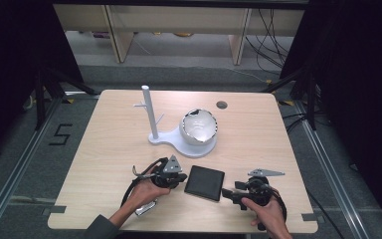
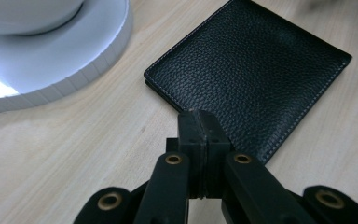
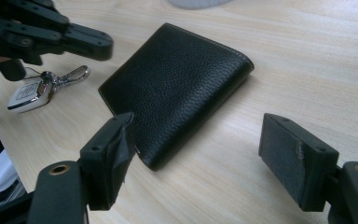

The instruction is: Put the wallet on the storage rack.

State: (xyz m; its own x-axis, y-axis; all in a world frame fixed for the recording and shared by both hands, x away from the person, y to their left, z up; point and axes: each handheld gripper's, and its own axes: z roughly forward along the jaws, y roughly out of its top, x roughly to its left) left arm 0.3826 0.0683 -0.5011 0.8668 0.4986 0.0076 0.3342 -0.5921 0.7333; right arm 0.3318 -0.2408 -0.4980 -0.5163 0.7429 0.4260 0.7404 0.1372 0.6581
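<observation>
A black leather wallet (image 1: 205, 182) lies flat on the wooden table between my two grippers. In the left gripper view the wallet (image 2: 251, 60) sits just beyond my left gripper (image 2: 199, 119), whose jaws are pressed together with nothing between them, tips at the wallet's near edge. My left gripper (image 1: 182, 178) is at the wallet's left side in the high view. At the wallet's right side, my right gripper (image 1: 228, 191) stands open. In the right gripper view its jaws (image 3: 205, 149) are wide apart, with the wallet (image 3: 177, 84) ahead and its near corner beside the left jaw.
A white stand (image 1: 179, 142) with an upright post (image 1: 149, 112) carries a shiny bowl (image 1: 199, 125) behind the wallet. A key fob with a silver clip (image 3: 32, 91) lies near the left hand, close to the table's front edge (image 1: 179, 230). The left gripper (image 3: 51, 32) shows beyond the wallet.
</observation>
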